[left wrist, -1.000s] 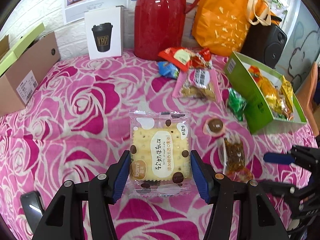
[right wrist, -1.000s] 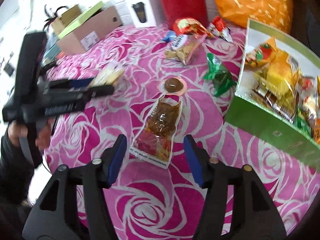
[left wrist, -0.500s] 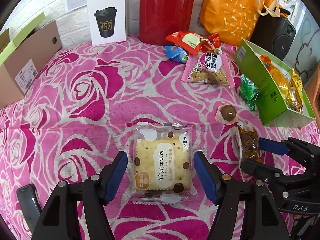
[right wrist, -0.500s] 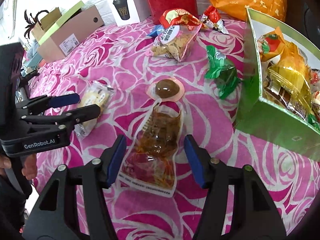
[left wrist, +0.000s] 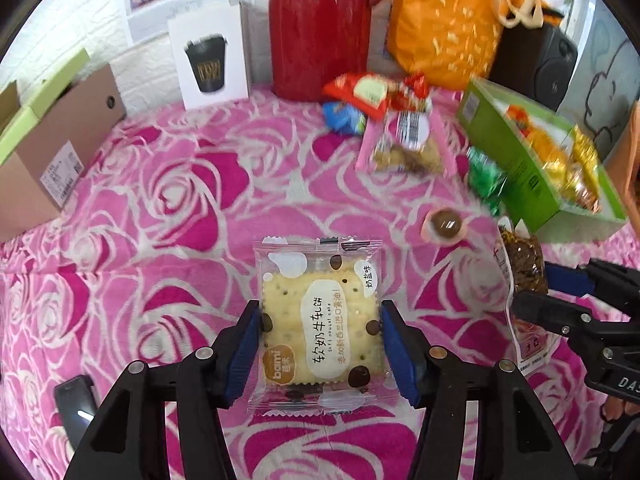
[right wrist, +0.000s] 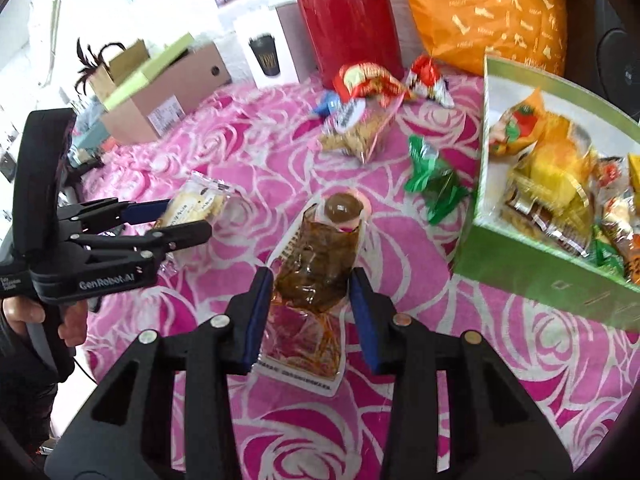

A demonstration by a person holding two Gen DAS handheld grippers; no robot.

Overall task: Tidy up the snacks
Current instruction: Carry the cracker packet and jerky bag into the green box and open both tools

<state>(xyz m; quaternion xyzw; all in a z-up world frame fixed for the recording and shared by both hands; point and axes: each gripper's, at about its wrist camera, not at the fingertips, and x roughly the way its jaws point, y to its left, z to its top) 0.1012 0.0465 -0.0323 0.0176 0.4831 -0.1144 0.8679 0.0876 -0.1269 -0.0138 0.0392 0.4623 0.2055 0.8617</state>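
The cracker packet (left wrist: 320, 324) filled the near middle of my left wrist view, lying between the two blue pads of my left gripper (left wrist: 320, 346). Each pad sat against a side edge of the wrapper, so I judged the claw pressed onto the packet, though I could not tell how firmly. Its printed text ran away from me, along the fingers. The green box (left wrist: 520, 168), already holding wrapped snacks, lay far and to the right, so that was the way I would have to carry it. At the right edge, my right gripper (left wrist: 532, 292) showed side-on, pinching the brown snack pouch (left wrist: 520, 264).

In my right wrist view, the brown snack pouch (right wrist: 316, 276) ran lengthwise from near to far between the pads of my right gripper (right wrist: 310, 316), which squeezed its middle. The pouch's far end touched a round chocolate ball (right wrist: 344, 208). The green box (right wrist: 540, 272) stood just to the right, much nearer this claw than the left one. My left gripper (right wrist: 180, 220) appeared at left, clamped on the cracker packet (right wrist: 196, 204) above the pink rose cloth (right wrist: 400, 264).
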